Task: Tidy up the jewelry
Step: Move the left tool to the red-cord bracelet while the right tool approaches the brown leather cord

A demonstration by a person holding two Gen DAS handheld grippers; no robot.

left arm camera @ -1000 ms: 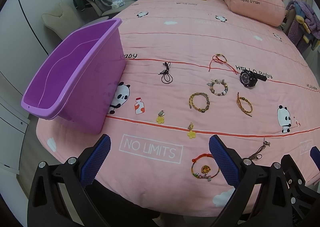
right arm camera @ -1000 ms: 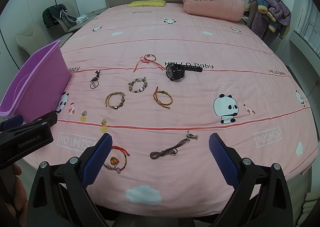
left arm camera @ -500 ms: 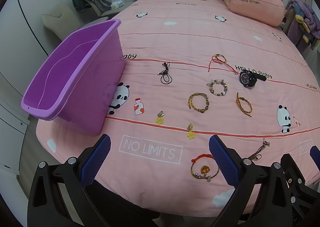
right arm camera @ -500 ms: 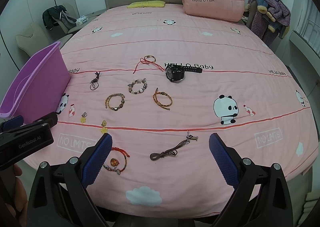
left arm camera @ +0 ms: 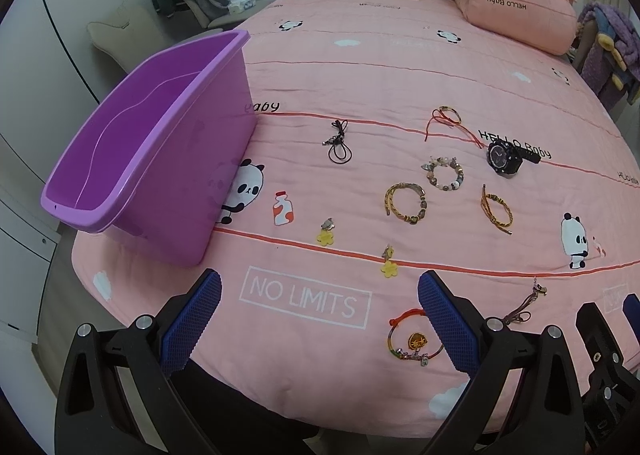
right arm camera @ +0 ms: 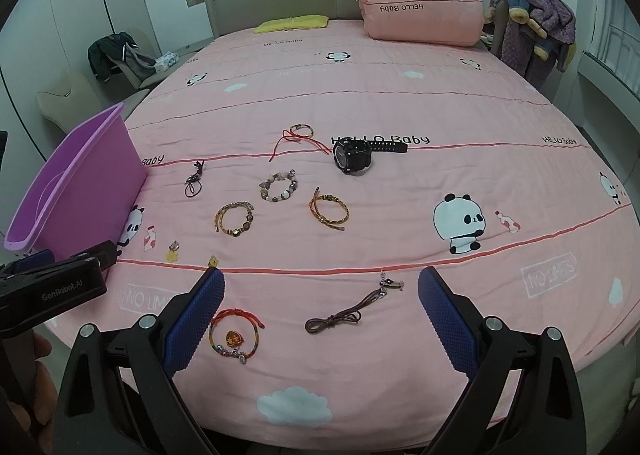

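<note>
Both views have edged slightly closer to the bed as I hold my left gripper [left arm camera: 318, 319] and right gripper [right arm camera: 318, 317] wide open and empty, the red bracelet [right arm camera: 236, 331] and brown cord [right arm camera: 344, 311] lying just ahead between the right fingers, the purple bin [left arm camera: 140, 159] waiting ahead-left to receive them.

A folded pink quilt [right arm camera: 420, 11] lies at 12 o'clock, a yellow pillow [right arm camera: 292, 23] just at its 9 o'clock side.

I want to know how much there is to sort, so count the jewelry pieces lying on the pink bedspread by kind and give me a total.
Bracelets: 5, e.g. round beaded stone bracelet
Cord necklaces or lanyards: 2, e.g. brown cord with charm
Yellow flower charms: 2, e.g.
Black wristwatch: 1
Total: 10, none yet in the purple plastic bin.
</note>
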